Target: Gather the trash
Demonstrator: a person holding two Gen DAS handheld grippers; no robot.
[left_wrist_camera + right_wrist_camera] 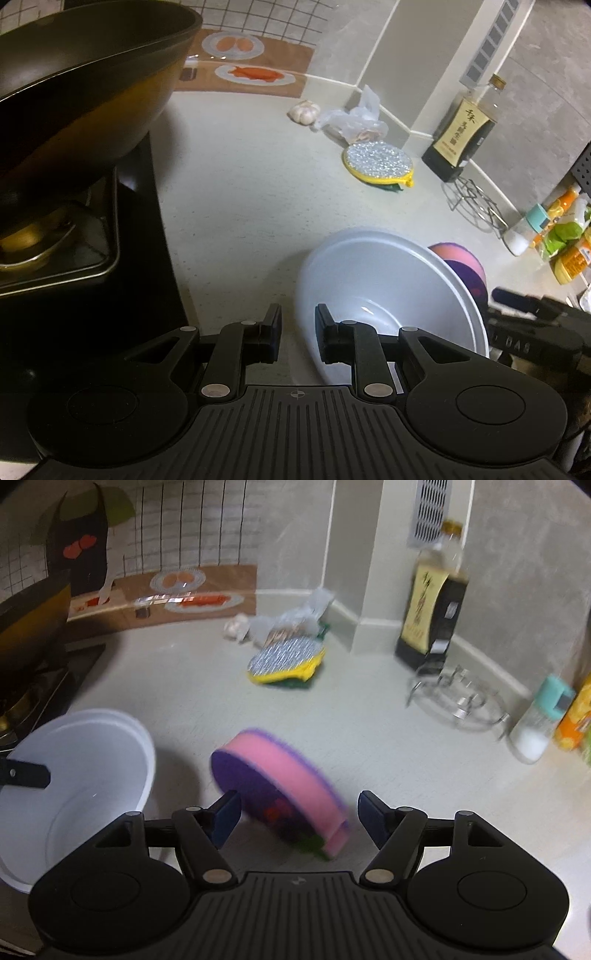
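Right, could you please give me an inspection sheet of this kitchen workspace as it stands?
Surface: pale counter, mostly bare in the middle.
Job's things: white bowl, tilted; crumpled plastic bag by the wall corner; pink-and-purple sponge, on edge, blurred.
Clutter: garlic bulb, glittery yellow-edged scrubber, dark sauce bottle, wire rack, teal-capped shaker, wok on the stove.
Grippers: left claw astride the bowl's rim, apparently clamping it; right claw open, sponge between the jaws, not pressed.
Cables: nothing seen.
Surroundings: tiled wall with food pictures, vent grille above the bottle.
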